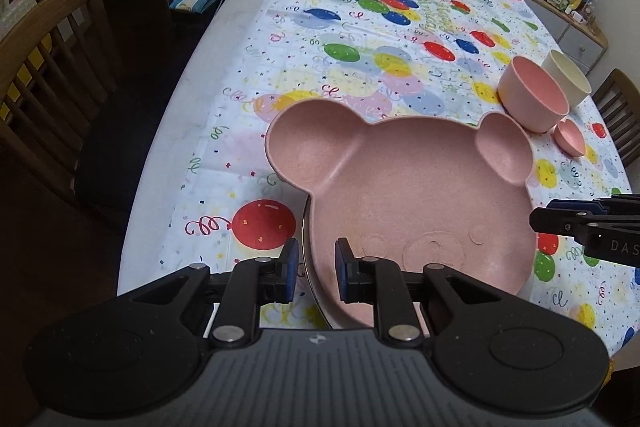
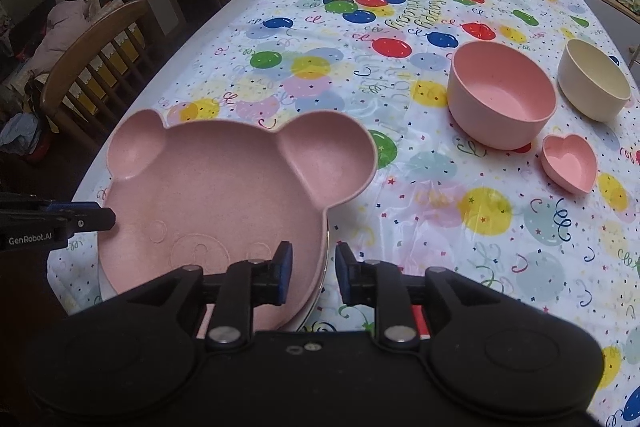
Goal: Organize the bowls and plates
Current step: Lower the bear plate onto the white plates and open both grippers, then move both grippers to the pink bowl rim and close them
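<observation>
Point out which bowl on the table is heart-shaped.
The small pink bowl, nearest the camera of the three. The larger pink bowl and the cream bowl behind it are both round.

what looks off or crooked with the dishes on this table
Nothing is spilled or broken. The one oddity is the pink bear plate: it sits on a stack of other plates whose rims peek out beneath its near edge, so the stack is uneven. The pink bowl, cream bowl and heart dish stand upright, apart.
</observation>
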The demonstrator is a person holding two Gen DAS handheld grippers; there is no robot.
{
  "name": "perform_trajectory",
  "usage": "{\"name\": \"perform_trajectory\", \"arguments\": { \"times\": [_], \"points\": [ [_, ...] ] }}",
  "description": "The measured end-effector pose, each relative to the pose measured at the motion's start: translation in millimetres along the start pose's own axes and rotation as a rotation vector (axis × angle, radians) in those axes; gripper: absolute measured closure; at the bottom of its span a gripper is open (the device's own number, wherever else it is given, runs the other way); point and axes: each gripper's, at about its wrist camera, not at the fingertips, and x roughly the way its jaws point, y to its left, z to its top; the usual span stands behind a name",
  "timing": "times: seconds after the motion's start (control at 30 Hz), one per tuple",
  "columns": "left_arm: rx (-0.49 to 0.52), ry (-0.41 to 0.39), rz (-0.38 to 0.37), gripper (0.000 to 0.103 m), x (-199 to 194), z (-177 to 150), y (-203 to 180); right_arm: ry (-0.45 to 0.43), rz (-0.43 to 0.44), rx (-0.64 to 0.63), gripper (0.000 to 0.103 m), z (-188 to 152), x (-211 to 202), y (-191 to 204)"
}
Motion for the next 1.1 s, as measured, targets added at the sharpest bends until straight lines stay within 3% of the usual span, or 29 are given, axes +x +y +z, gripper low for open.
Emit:
{"name": "perform_trajectory", "arguments": {
  "times": [0.13, 0.2, 0.27, 0.43, 0.5, 0.6, 0.73, 0.9, 1.1],
  "points": [
    [0.009, -0.033, -0.016, 0.07, -14.1, -0.4, -2.8, -0.022, 0.004, 0.004, 0.073, -1.6, -10.8, 3.8],
    [0.019, -0.052, -0.021, 0.056, -21.4, -0.5, -5.8, -0.034, 0.008, 0.004, 0.068, -2.3, -17.6, 6.8],
    [0.03, -0.074, -0.021, 0.049, -28.5, -0.3, -9.6, -0.045, 0.008, 0.003, 0.065, -2.3, -24.7, 10.0],
    [0.059, -0.105, -0.031, 0.048, -43.7, 2.5, -20.2, -0.103, 0.01, 0.009, 0.056, 0.2, -47.4, 15.5],
    [0.065, -0.109, -0.033, 0.041, -47.6, 3.4, -24.5, -0.128, 0.007, 0.007, 0.047, 0.6, -56.6, 18.4],
    [0.08, -0.127, -0.043, 0.04, -53.0, 4.2, -31.1, -0.166, 0.002, -0.006, 0.036, 0.6, -69.0, 22.8],
    [0.098, -0.146, -0.062, 0.039, -58.4, 7.7, -40.6, -0.203, -0.022, -0.017, 0.029, -0.9, -80.8, 24.6],
    [0.117, -0.186, -0.076, 0.027, -67.0, 12.3, -55.3, -0.234, -0.049, -0.011, 0.017, -3.4, -94.5, 23.1],
    [0.15, -0.207, -0.094, 0.024, -68.8, 20.3, -81.1, -0.29, -0.088, -0.013, 0.001, -3.1, -107.7, 16.2]
  ]
}}
